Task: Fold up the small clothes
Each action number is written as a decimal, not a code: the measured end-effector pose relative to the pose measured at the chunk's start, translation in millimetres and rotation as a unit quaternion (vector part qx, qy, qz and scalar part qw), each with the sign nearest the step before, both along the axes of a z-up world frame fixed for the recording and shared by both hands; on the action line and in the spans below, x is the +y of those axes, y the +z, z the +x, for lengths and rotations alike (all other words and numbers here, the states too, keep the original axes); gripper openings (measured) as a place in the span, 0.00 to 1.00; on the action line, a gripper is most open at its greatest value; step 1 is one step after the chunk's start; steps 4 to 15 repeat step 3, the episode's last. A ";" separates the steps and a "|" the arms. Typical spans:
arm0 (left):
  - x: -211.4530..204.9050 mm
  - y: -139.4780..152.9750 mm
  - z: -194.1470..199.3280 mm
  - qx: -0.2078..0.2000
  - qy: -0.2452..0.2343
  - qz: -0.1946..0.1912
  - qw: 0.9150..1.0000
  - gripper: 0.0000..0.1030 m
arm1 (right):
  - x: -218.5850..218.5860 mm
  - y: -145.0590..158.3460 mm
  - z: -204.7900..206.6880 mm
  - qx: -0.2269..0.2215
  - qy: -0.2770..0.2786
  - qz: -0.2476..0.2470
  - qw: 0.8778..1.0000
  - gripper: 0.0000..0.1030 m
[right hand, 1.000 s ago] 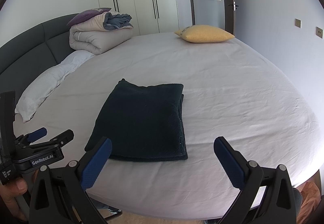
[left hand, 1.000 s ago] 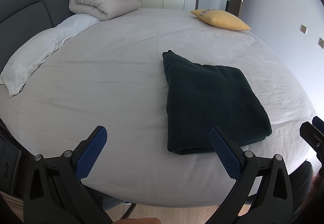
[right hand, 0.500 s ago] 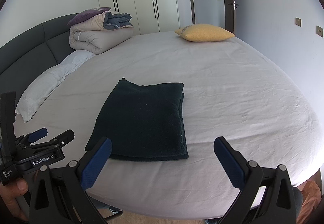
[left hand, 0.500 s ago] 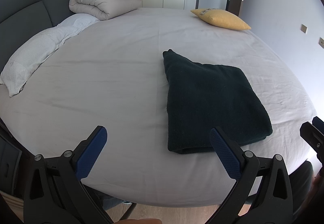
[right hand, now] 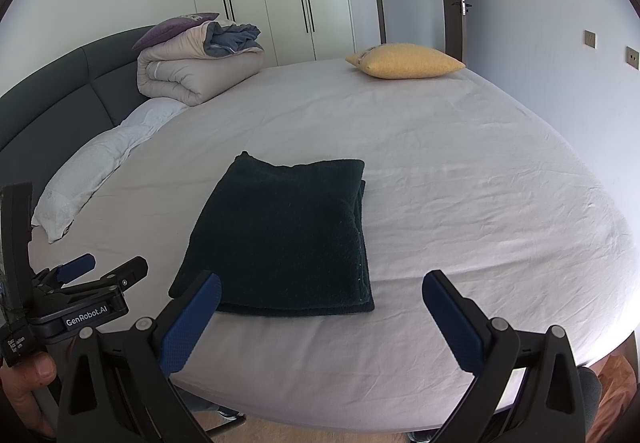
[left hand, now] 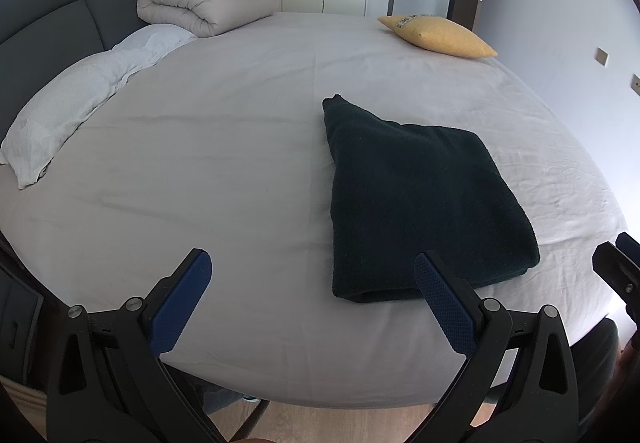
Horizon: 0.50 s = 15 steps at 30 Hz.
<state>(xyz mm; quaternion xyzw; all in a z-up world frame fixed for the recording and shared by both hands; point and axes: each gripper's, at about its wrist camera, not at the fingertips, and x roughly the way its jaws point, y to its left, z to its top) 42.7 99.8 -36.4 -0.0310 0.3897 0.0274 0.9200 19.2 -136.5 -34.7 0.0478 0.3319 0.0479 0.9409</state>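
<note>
The left hand-held gripper [left hand: 312,297] hangs with its jaws spread wide and empty, above the bed's near edge, its right blue pad just in front of the folded dark green towel [left hand: 420,199]. The right hand-held gripper [right hand: 320,317] is likewise spread wide and empty, just short of the towel's near edge. The towel lies flat on the grey sheet of the bed [right hand: 460,183], towards its near side. Beyond the towel, at the bed's far edge, sit a yellow cushion [right hand: 404,61] and a rolled beige duvet [right hand: 196,73]; a white pillow [left hand: 80,115] lies left of the towel, along the dark headboard [right hand: 60,91].
</note>
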 end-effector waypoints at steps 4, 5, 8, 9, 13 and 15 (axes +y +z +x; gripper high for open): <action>0.0 -0.2 0.5 -0.001 0.000 0.001 1.000 1.00 | 2.1 -1.8 -2.7 0.002 0.000 0.002 1.000 1.00; 0.0 -0.2 0.5 -0.001 0.000 0.001 1.000 1.00 | 2.1 -1.8 -2.7 0.002 0.000 0.002 1.000 1.00; 0.0 -0.2 0.5 -0.001 0.000 0.001 1.000 1.00 | 2.1 -1.8 -2.7 0.002 0.000 0.002 1.000 1.00; 0.0 -0.2 0.5 -0.001 0.000 0.001 1.000 1.00 | 2.1 -1.8 -2.7 0.002 0.000 0.002 1.000 1.00; 0.0 -0.2 0.5 -0.001 0.000 0.001 1.000 1.00 | 2.1 -1.8 -2.7 0.002 0.000 0.002 1.000 1.00; 0.0 -0.2 0.5 -0.001 0.000 0.001 1.000 1.00 | 2.1 -1.8 -2.7 0.002 0.000 0.002 1.000 1.00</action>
